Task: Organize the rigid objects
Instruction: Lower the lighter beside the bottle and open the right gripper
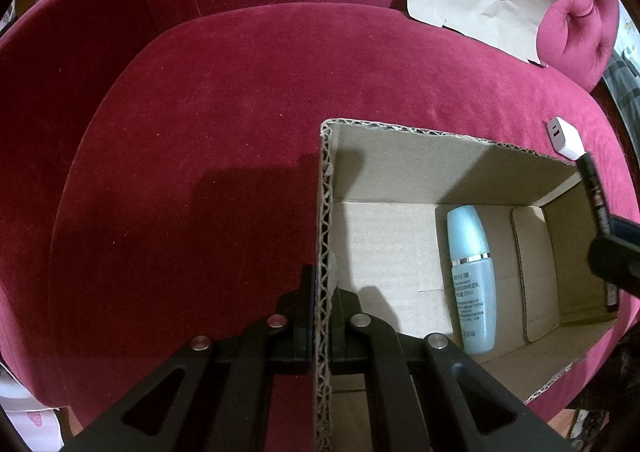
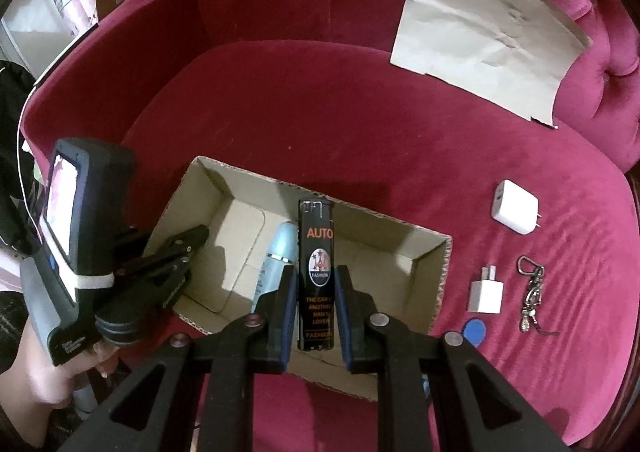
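Red velvet sofa carries cardboard box, paper, chargers, keychain.

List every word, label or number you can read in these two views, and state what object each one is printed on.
"AUTO": top of the black lighter held in the right gripper.
"FASHION": its round emblem, and again near its base.
"THE CAR", "ANOTHER MAN'S LOVER": its lower half.
Pale blue bottle in the cardboard box: printed lines too small to read.
Left gripper's handle label: blurred, unreadable.
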A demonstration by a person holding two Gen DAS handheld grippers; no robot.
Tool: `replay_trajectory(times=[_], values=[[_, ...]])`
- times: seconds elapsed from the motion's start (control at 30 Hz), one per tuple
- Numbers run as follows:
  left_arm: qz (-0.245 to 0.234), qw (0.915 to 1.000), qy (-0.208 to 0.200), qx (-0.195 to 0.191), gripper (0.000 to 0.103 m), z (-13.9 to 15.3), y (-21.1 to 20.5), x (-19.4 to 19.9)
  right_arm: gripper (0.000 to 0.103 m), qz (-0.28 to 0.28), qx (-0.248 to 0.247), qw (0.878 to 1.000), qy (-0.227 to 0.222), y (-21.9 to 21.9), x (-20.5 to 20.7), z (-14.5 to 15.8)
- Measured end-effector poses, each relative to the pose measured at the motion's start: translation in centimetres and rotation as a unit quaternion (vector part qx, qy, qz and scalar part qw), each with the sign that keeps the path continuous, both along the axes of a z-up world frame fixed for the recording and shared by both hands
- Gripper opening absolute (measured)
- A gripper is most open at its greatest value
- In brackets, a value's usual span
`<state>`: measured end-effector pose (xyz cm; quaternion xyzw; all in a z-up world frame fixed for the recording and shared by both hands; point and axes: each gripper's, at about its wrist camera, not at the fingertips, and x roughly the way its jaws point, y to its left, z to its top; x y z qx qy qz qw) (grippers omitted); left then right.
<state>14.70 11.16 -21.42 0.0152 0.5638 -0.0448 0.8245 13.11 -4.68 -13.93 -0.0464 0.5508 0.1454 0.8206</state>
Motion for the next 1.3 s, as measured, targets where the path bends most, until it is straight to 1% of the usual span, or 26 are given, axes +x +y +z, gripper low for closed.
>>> replay_trajectory(times=[0.43, 0.6, 0.97, 1.0, 1.03, 1.07, 1.1, 1.13, 1.17, 1.23, 1.3], values=[[0.000, 1.0000, 0.000, 0.000, 0.003, 0.0, 0.0, 0.0, 0.019, -0.009, 0.006, 0.999, 0.032, 0.6, 0.8, -3.2], [0.000, 1.0000, 0.000, 0.000, 0.003, 0.0, 0.0, 0.0, 0.019, -0.010, 0.006, 0.999, 0.036, 0.6, 1.0, -3.7], [0.000, 1.0000, 0.000, 0.000, 0.003, 0.0, 0.0, 0.0, 0.019, -0.012, 0.009, 0.999, 0.035, 0.5, 1.1, -3.7], [0.000, 1.0000, 0.000, 0.000, 0.003, 0.0, 0.0, 0.0, 0.030, -0.013, 0.008, 0.999, 0.036, 0.4, 1.0, -3.7], [0.000, 1.0000, 0.000, 0.000, 0.003, 0.0, 0.0, 0.0, 0.050, -0.015, 0.010, 0.999, 0.037, 0.4, 1.1, -3.7], [0.000, 1.0000, 0.000, 0.000, 0.003, 0.0, 0.0, 0.0, 0.058, -0.019, 0.015, 0.999, 0.035, 0.3, 1.1, -3.6], [0.000, 1.0000, 0.000, 0.001, 0.003, 0.0, 0.0, 0.0, 0.071, -0.021, 0.016, 0.999, 0.029, 0.2, 1.1, -3.5], [0.000, 1.0000, 0.000, 0.000, 0.003, 0.0, 0.0, 0.0, 0.080, -0.022, 0.015, 0.999, 0.027, 0.2, 1.1, -3.4], [0.000, 1.0000, 0.000, 0.000, 0.003, 0.0, 0.0, 0.0, 0.083, -0.023, 0.012, 0.999, 0.023, 0.1, 1.1, -3.3], [0.000, 1.0000, 0.000, 0.001, 0.003, 0.0, 0.0, 0.0, 0.095, -0.026, 0.010, 0.999, 0.021, 0.0, 1.2, -3.2], [0.000, 1.0000, 0.000, 0.001, 0.003, 0.0, 0.0, 0.0, 0.101, -0.030, 0.008, 0.999, 0.016, -0.1, 1.2, -3.0]])
